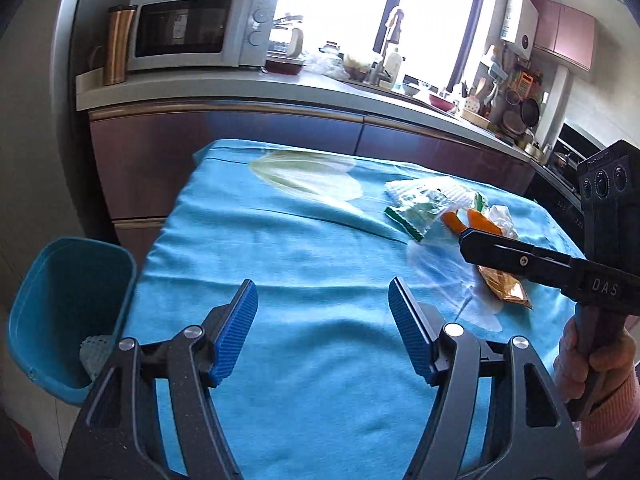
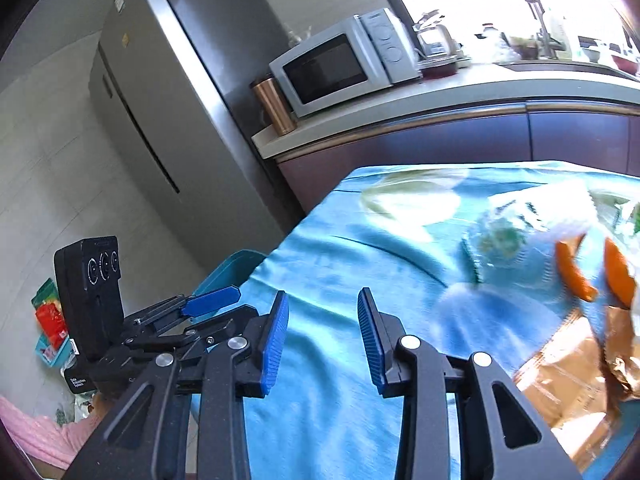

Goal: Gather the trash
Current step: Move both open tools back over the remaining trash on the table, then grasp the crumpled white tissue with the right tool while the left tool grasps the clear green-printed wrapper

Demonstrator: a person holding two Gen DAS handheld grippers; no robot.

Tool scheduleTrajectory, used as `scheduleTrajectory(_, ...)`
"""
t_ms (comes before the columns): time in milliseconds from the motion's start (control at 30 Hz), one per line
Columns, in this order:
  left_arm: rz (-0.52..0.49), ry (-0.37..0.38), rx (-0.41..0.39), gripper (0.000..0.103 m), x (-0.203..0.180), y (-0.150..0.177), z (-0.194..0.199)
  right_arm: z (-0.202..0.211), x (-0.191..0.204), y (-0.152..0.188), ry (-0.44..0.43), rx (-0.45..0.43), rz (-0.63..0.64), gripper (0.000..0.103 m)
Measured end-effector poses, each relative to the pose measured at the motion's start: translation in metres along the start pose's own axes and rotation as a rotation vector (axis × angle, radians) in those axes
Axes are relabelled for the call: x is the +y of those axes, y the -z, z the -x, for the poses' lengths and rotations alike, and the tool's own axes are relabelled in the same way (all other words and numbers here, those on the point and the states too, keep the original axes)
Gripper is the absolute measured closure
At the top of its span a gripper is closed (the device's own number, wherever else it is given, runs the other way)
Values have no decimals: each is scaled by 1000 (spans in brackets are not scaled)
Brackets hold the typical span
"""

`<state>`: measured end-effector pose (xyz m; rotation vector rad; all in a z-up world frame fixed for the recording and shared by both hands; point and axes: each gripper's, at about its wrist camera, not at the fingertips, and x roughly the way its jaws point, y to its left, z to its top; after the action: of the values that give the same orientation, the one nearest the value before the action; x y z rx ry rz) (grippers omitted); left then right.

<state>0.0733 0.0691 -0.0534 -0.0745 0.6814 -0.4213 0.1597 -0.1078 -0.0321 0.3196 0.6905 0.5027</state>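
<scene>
Both grippers (image 1: 323, 322) (image 2: 323, 342) empty above tablecloth (image 1: 304, 264)

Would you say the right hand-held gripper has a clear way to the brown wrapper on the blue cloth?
Probably yes: the right hand-held gripper is open and empty, and the brown wrapper lies uncovered on the blue cloth close beside it, nothing between them.

Both wrist views look down-forward across blue tablecloth (image 1: 280, 272) toward counter; share microwave (image 2: 340, 68).
</scene>
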Motion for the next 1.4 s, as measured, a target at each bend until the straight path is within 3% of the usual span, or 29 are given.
scheduleTrajectory(267, -116, 53, 68, 36, -55, -19, -57, 49, -68, 3, 149, -87, -98, 67)
scheduleTrajectory(367, -163, 52, 78, 36, -74, -29, -76, 65, -88, 4, 196, -118, -123, 62)
scheduleTrajectory(600, -233, 31, 105, 36, -102, -48, -117, 90, -132, 9, 287, -159, -189, 62)
scheduleTrajectory(900, -283, -8, 138, 36, -121, -60, -153, 88, -180, 3, 368, -147, -244, 53)
scheduleTrajectory(1167, -306, -19, 179, 40, -127, -64, -175, 82, -192, -6, 379, -129, -230, 49)
scheduleTrajectory(1367, -291, -5, 227, 67, -127, -62, -186, 76, -199, -7, 371, -110, -233, 50)
scheduleTrajectory(1400, -287, -1, 230, 68, -126, -62, -187, 76, -201, -8, 370, -105, -234, 50)
